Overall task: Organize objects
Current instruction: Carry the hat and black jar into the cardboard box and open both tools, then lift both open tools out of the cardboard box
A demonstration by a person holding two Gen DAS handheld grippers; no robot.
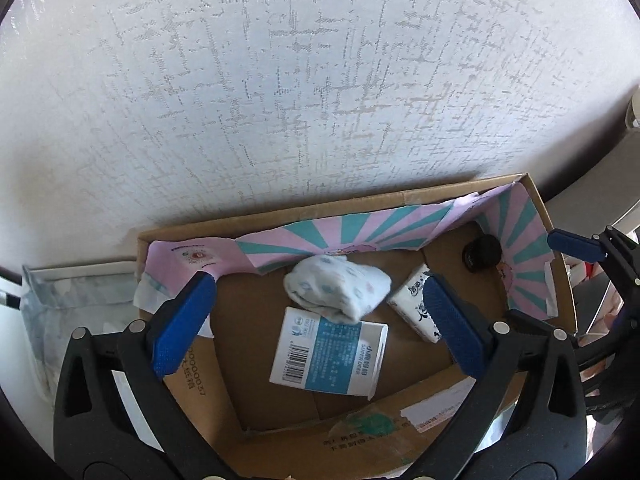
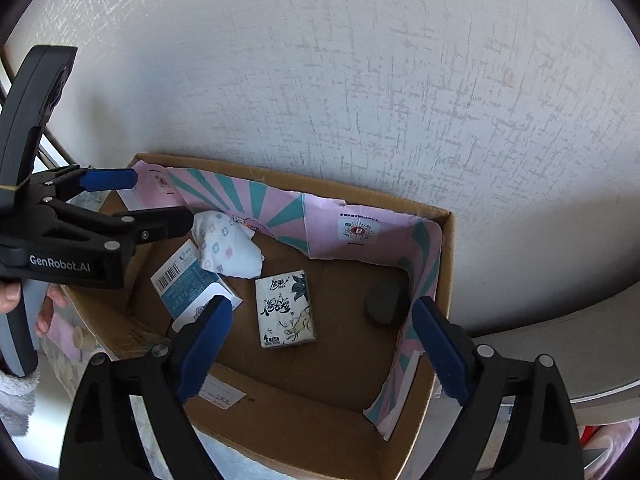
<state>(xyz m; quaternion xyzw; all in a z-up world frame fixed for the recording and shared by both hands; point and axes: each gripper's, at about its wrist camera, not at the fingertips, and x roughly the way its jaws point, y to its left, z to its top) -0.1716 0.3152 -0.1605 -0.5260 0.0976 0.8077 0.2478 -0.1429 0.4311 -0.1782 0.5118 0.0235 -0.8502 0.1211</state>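
Observation:
An open cardboard box (image 1: 412, 196) (image 2: 448, 248) lined with pink and teal paper stands against the wall. Inside lie a rolled white patterned sock (image 1: 340, 288) (image 2: 228, 248), a blue and white carton (image 1: 328, 352) (image 2: 188, 284), a white tissue pack with black writing (image 1: 416, 300) (image 2: 286, 308) and a black round object (image 1: 482, 254) (image 2: 386, 304). My left gripper (image 1: 316, 328) (image 2: 160, 200) is open and empty above the box, over the sock and carton. My right gripper (image 2: 320, 344) is open and empty above the box's near side; one finger (image 1: 576, 246) shows in the left wrist view.
A textured white wall (image 1: 304, 80) rises right behind the box. A clear plastic bag (image 1: 52, 308) lies left of the box. A grey round table edge (image 2: 580, 340) is at the right. A hand (image 2: 44, 308) holds the left gripper's handle.

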